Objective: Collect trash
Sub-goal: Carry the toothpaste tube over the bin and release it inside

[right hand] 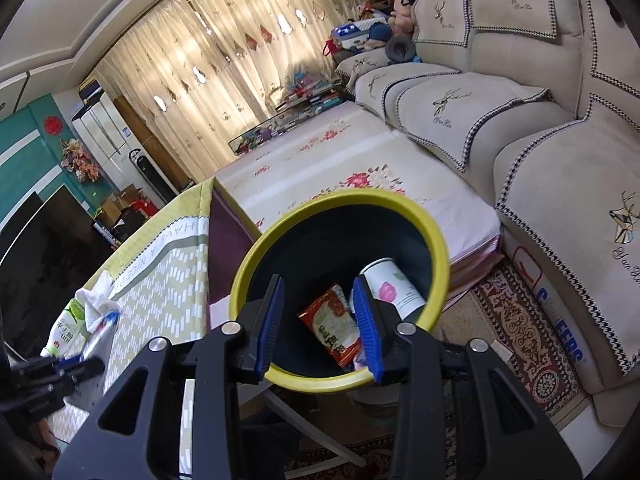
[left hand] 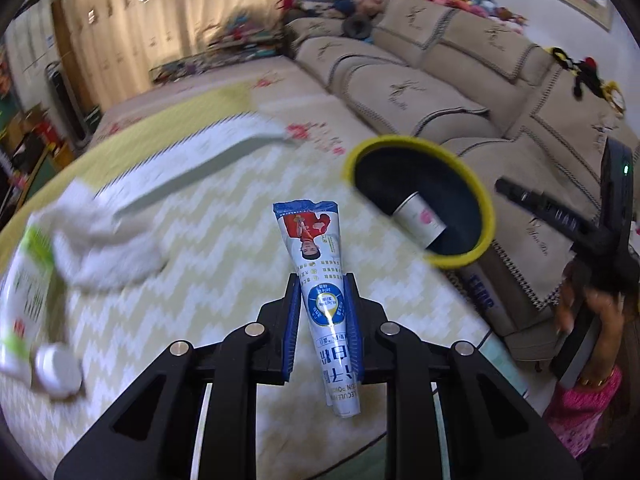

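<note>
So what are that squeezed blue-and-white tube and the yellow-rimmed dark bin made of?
The blue-and-white printed tube, clamped in the left gripper, looks like soft glossy plastic laminate: it is flattened and creased. The yellow-rimmed dark bin looks like rigid, smooth moulded plastic, probably.

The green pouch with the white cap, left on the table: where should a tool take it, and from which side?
Probably at the flat body just above the white cap, coming from above with the fingers across its width. The green pouch lies flat on the table with a white cloth over its far end, so the cap end is the free part. The view is blurred, so edges are uncertain.
</note>
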{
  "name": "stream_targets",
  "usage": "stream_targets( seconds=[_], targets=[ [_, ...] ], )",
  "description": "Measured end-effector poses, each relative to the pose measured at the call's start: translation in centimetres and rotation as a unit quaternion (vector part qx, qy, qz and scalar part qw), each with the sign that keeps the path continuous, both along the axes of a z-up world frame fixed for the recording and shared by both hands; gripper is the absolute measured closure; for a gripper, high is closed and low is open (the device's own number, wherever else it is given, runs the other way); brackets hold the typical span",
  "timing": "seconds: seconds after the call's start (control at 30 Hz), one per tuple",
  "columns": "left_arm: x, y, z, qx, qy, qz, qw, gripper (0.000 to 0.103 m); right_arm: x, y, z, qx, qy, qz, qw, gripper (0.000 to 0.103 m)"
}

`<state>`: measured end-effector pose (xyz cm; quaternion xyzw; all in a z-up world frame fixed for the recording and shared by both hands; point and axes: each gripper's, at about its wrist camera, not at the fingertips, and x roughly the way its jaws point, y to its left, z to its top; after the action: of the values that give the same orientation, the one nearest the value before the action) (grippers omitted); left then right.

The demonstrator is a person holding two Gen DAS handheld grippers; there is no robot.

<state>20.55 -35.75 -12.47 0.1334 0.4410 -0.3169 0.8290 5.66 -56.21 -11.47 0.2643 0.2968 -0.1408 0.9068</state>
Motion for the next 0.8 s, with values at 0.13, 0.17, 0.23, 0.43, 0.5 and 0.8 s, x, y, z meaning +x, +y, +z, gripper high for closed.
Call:
stream_targets(
  seconds=[0.13,0.17,0.23,0.43,0.5,0.8],
  targets=[
    [1.2,-4.4,0.9,-0.016,0.001,-0.035,0.9992,0.082,-1.0,-1.0,0.1,-0.003,0.000,-0.014,1.000,0.067],
    [1.6,-5.5,1.0,-0.018,0.002,-0.043,0.9989,0.082,-1.3,-1.3,0.2,-0.003,0.001,-0.017,1.000,0.067],
    [2.2,-8.2,0.9,-0.014,-0.006,-0.058,0.9982,0.082,-1.8,-1.8,0.1,-0.004,0.002,-0.025,1.000,0.067],
    [3.6,-14.6,-0.8,0.001,-0.011,-0.087,0.9961,0.082,-2.9,-3.2,-0.2,-0.002,0.008,-0.047,0.999,0.066],
    [4.1,-16.6,-1.8,0.007,-0.003,-0.095,0.9955,0.081,-3.1,-3.5,-0.4,-0.001,0.010,-0.051,0.999,0.066],
    [6.3,-21.2,-4.7,0.025,0.015,-0.090,0.9955,0.056,-3.9,-4.0,-0.6,-0.002,0.014,-0.062,0.998,0.064]
  ],
)
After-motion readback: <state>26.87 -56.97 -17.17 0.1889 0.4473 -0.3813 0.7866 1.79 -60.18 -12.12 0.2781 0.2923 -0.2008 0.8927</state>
